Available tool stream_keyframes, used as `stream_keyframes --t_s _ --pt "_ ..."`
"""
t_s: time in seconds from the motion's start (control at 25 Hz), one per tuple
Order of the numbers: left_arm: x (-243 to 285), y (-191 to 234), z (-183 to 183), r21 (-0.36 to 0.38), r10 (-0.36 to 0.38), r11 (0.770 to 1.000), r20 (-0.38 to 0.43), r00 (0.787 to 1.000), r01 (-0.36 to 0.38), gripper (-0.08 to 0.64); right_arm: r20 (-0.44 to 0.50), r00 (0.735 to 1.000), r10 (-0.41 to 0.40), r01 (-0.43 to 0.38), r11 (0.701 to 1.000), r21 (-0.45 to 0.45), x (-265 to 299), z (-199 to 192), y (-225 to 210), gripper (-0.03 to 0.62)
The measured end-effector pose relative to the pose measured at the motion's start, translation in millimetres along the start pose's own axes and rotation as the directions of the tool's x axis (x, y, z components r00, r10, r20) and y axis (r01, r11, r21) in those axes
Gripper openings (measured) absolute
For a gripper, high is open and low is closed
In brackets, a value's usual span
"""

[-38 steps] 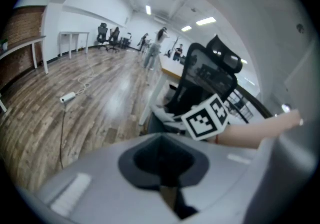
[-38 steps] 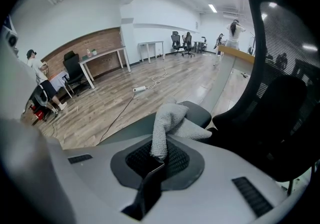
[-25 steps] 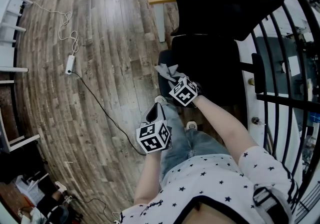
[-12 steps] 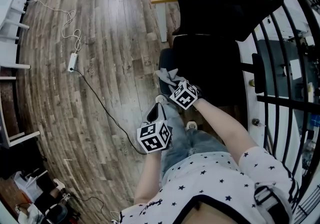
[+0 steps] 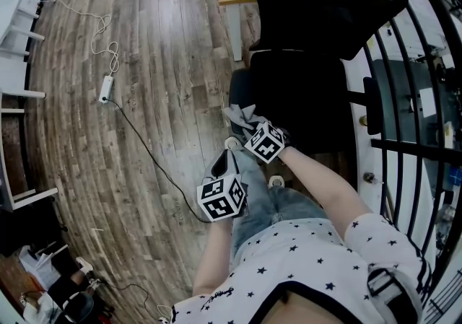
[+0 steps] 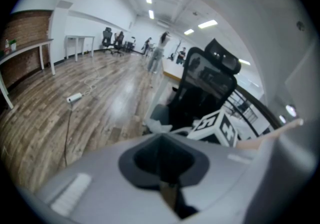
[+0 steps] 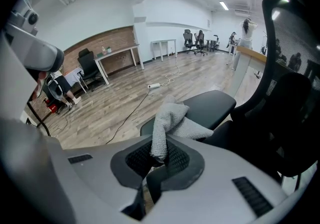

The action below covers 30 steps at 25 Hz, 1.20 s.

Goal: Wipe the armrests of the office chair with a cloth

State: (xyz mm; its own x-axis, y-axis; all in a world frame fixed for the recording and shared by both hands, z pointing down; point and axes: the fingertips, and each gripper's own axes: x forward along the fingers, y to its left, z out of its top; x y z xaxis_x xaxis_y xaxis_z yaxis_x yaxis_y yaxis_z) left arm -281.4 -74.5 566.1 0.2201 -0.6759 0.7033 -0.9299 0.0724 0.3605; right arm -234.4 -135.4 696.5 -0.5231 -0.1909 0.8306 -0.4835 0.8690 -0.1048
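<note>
seems partway through: wiping the near armrest (image 7: pixel 212 103) of the office chair (image 5: pixel 317 41), far side likely still to do. holding the left claw (image 6: pixel 167 190) shut and empty, low by the knee. pinching the grey cloth (image 7: pixel 167 123) tight in the right claw (image 7: pixel 150 163), loose end draped just past the tips, onto the armrest

— Where do we find the cloth (image 7: pixel 172 120)?
— Grey and crumpled, we see it standing bunched, its lower end pinched in the right gripper (image 7: pixel 151 162).
— And the armrest (image 7: pixel 212 104)?
— Black, padded, at the office chair's (image 7: pixel 287 93) left; our cloth lies on its near end.
</note>
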Motion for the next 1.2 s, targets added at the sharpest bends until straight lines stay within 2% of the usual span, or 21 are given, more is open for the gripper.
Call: stream_keyframes --t_s 0.92,1.2 --pt "-14 -14 -3 0.011 -0.010 1.000 0.013 1.000 0.010 0.005 -0.035 0.997 0.065 -0.065 0.998 -0.012 -10 -11 33 0.031" --pt "-22 -18 -1 0.020 -0.013 1.000 0.032 0.999 0.012 0.005 0.019 0.998 0.058 -0.058 0.998 -0.005 -29 -7 42 0.031"
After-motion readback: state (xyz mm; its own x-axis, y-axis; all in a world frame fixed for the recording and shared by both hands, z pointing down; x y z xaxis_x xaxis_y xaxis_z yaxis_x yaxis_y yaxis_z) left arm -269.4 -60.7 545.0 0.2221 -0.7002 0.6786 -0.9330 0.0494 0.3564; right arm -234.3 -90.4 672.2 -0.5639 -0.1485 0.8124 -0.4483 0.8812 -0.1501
